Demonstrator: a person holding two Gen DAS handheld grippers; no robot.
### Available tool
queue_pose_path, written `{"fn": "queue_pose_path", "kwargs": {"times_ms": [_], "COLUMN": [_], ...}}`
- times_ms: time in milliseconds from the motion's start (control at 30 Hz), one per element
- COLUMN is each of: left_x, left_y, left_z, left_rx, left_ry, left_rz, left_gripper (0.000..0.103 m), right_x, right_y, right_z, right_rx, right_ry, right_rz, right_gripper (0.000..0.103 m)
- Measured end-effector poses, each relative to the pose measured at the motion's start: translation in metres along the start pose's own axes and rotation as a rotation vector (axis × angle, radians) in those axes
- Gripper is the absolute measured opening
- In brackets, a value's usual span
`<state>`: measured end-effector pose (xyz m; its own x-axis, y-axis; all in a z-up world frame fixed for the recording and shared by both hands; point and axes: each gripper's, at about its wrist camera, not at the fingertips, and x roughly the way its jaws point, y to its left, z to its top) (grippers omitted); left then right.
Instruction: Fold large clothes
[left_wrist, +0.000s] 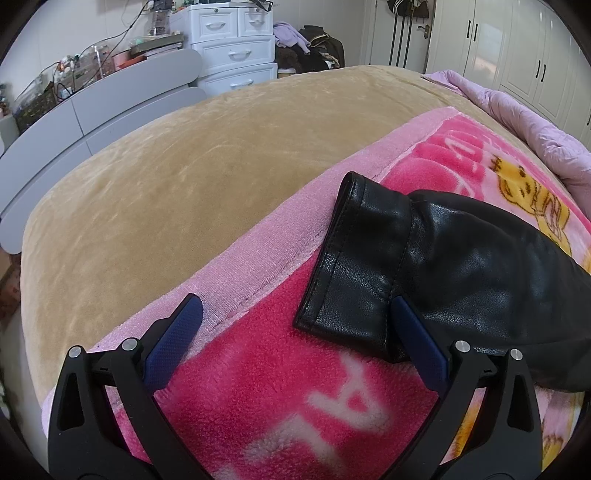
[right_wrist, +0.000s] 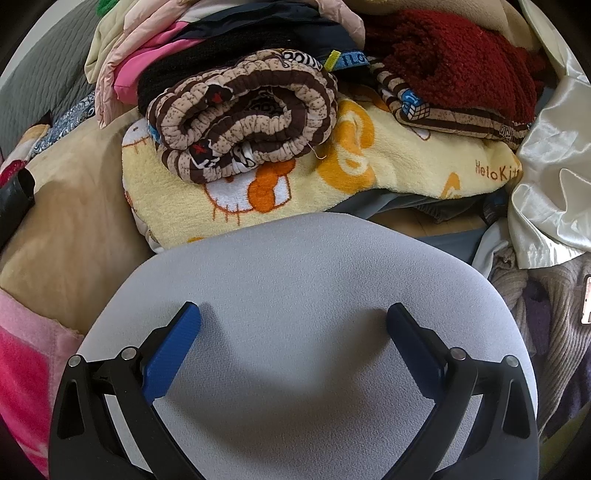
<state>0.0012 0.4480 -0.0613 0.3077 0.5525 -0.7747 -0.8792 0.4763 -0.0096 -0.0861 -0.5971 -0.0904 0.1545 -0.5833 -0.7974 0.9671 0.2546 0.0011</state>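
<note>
Left gripper wide open, empty, over black leather sleeve on pink blanket. Right gripper wide open, empty, above grey board; heaped clothes far.

Bare tan bedspread lies open leftward; piled clothes crowd beyond the grey board.
</note>
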Motion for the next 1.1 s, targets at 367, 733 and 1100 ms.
{"fn": "queue_pose_path", "kwargs": {"times_ms": [367, 733, 1100], "left_x": [-0.001, -0.001, -0.002], "left_y": [0.000, 0.000, 0.000], "left_z": [-0.003, -0.003, -0.002], "left_rx": [-0.003, -0.004, -0.002], "left_ry": [-0.003, -0.003, -0.006], "left_rz": [0.001, 0.000, 0.000], "left_gripper": [0.095, 0.095, 0.095], "right_x": [0.000, 0.001, 0.001], "right_y": [0.004, 0.012, 0.013], "right_z": [-0.001, 0.000, 0.001], "right_rx": [-0.003, 0.018, 0.015], "right_ry": [-0.002, -0.001, -0.001], "right_rz": [-0.011, -0.033, -0.036], "right_gripper": [0.099, 0.099, 0.099]}}
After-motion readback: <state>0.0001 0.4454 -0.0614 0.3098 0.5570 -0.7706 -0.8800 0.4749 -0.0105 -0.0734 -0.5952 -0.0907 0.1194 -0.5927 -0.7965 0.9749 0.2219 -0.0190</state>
